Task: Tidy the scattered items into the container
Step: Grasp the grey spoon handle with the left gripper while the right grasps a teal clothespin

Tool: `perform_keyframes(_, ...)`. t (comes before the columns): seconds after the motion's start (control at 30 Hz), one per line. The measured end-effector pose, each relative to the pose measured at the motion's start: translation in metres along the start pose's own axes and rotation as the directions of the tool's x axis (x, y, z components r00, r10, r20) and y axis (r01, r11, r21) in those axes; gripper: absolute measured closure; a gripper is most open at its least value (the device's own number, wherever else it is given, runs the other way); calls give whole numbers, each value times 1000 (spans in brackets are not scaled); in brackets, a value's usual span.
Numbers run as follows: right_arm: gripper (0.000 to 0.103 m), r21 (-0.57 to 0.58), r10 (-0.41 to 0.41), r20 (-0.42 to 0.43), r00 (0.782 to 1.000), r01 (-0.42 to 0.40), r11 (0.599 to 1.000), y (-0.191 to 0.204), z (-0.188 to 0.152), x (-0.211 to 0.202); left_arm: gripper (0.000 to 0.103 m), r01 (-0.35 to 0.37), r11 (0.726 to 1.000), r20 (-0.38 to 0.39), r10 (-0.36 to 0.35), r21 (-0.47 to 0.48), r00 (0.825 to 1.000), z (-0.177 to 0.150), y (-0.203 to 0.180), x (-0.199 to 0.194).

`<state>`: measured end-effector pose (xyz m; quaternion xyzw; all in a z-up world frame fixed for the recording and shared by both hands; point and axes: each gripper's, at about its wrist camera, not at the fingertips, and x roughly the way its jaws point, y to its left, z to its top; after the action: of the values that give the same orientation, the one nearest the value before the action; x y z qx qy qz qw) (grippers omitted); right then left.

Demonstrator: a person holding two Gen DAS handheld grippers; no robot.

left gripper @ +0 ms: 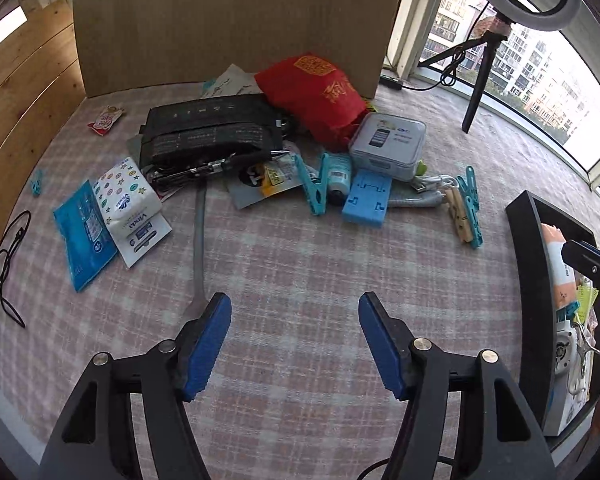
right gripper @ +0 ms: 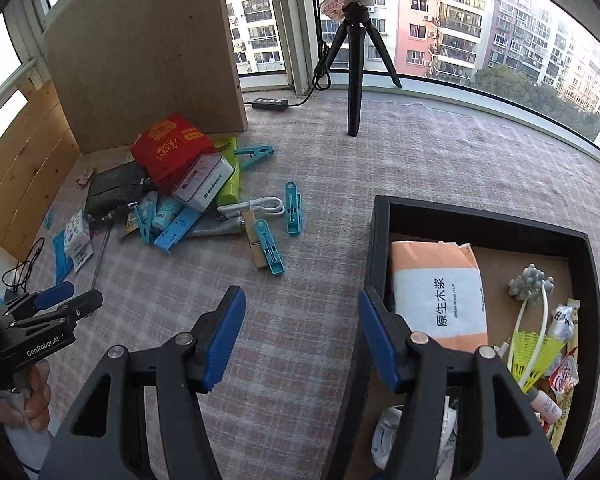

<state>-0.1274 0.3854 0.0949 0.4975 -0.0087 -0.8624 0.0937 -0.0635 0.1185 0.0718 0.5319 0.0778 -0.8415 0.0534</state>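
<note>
Scattered items lie in a heap on the checked cloth: a red pouch point(left gripper: 312, 88), a black pouch point(left gripper: 212, 128), a tin box point(left gripper: 388, 144), a blue stand point(left gripper: 366, 200), teal clips point(left gripper: 312, 192), a pen point(left gripper: 220, 166), a white tissue pack point(left gripper: 126, 200) and a blue packet point(left gripper: 82, 236). My left gripper point(left gripper: 296, 312) hangs open and empty over bare cloth in front of the heap. The black container point(right gripper: 480, 220) holds an orange tissue pack point(right gripper: 436, 292) and small things. My right gripper point(right gripper: 300, 304) is open and empty at the container's left wall.
A wooden board point(left gripper: 236, 20) stands behind the heap. A black tripod point(right gripper: 354, 60) and a power strip point(right gripper: 270, 104) stand by the window. Cables point(left gripper: 4, 264) lie at the cloth's left edge. A grey strip point(left gripper: 199, 248) runs from the heap toward my left gripper.
</note>
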Motion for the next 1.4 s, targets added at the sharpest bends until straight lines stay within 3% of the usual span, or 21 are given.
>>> perform_keyframes(0.4, 45, -23, 3, -71, 997, -5, 1000, 10, 45, 66, 41, -75, 992, -68, 68, -106, 995, 14, 50, 40)
perform_keyframes(0.6, 45, -45, 4, -112, 994, -9, 999, 8, 54, 97, 41, -113, 988, -123, 101, -102, 987, 15, 59, 60)
perform_keyframes(0.67, 45, -50, 2, -120, 993, -8, 999, 7, 56, 105, 47, -133, 987, -143, 119, -92, 983, 15, 60, 66)
perform_keyframes(0.87, 47, -39, 12, -130, 991, -17, 999, 3, 59, 117, 49, -133, 986, -138, 118, -101, 983, 18, 62, 67)
perform_keyframes(1.03, 56, -37, 5, -145, 989, -11, 999, 0, 59, 125, 63, -129, 987, -119, 117, -98, 986, 18, 58, 64)
perform_keyframes(1.23, 57, -32, -2, -172, 985, -4, 999, -6, 56, 136, 69, -133, 987, -101, 124, -89, 987, 16, 53, 61)
perform_keyframes(1.4, 69, -36, -11, -183, 983, 4, 999, -5, 55, 144, 77, -128, 988, -90, 120, -86, 989, 14, 46, 59)
